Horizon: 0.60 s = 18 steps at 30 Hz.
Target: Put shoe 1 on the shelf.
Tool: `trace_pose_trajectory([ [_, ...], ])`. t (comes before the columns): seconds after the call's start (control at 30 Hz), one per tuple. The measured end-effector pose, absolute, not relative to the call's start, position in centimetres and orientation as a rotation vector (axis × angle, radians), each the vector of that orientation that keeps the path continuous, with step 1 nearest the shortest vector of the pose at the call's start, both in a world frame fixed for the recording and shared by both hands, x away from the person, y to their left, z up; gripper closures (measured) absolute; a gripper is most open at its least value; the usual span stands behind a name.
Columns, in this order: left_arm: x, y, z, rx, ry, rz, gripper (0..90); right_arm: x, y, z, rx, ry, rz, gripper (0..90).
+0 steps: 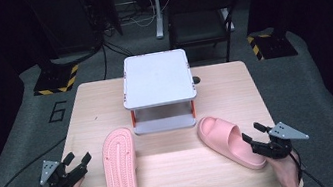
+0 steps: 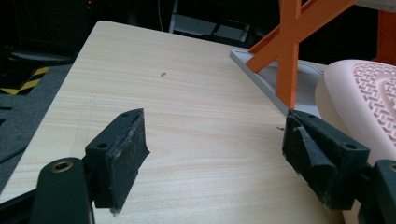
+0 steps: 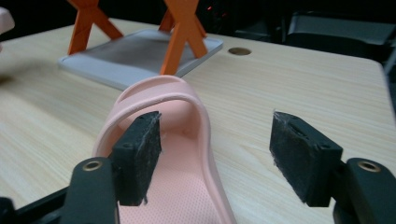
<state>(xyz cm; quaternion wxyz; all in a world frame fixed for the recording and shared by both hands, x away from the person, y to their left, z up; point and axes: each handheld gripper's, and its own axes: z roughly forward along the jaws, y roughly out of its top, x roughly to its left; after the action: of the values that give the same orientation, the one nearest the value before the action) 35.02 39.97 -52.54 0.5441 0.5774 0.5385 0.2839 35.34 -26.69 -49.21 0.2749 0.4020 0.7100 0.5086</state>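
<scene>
Right gripper [image 1: 253,134] agape beside slipper [image 1: 228,140]

Pink slippers on a pale wood-grain table [image 1: 224,89]

The upside-down pink foam slipper [image 1: 121,169] shows a zigzag tread; the upright pink foam slipper [image 1: 227,140] has a finely dotted footbed. The two-tier rack [image 1: 157,77] has light grey shelves and orange crossed legs. Yellow-and-black hazard stripes [image 1: 55,83] mark the grey floor.
</scene>
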Motion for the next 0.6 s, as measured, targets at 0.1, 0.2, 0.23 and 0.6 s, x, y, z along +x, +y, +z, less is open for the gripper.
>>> trace_pose_trajectory([
  [0.1,35.0,39.9,-52.6,1.371,1.28,0.674,21.8,37.0,-26.2,-49.2,1.055,1.997,1.329,40.5],
  [0.2,35.1,39.9,-52.5,1.369,1.284,0.677,21.8,38.4,-25.4,-49.2,1.048,2.073,1.311,46.8],
  [0.23,35.1,39.8,-52.5,1.365,1.281,0.679,21.8,38.8,-25.2,-49.2,1.027,2.105,1.288,48.6],
  [0.6,35.0,39.8,-52.4,1.378,1.28,0.674,21.8,40.6,-23.7,-49.3,1.074,2.185,1.159,83.6],
])
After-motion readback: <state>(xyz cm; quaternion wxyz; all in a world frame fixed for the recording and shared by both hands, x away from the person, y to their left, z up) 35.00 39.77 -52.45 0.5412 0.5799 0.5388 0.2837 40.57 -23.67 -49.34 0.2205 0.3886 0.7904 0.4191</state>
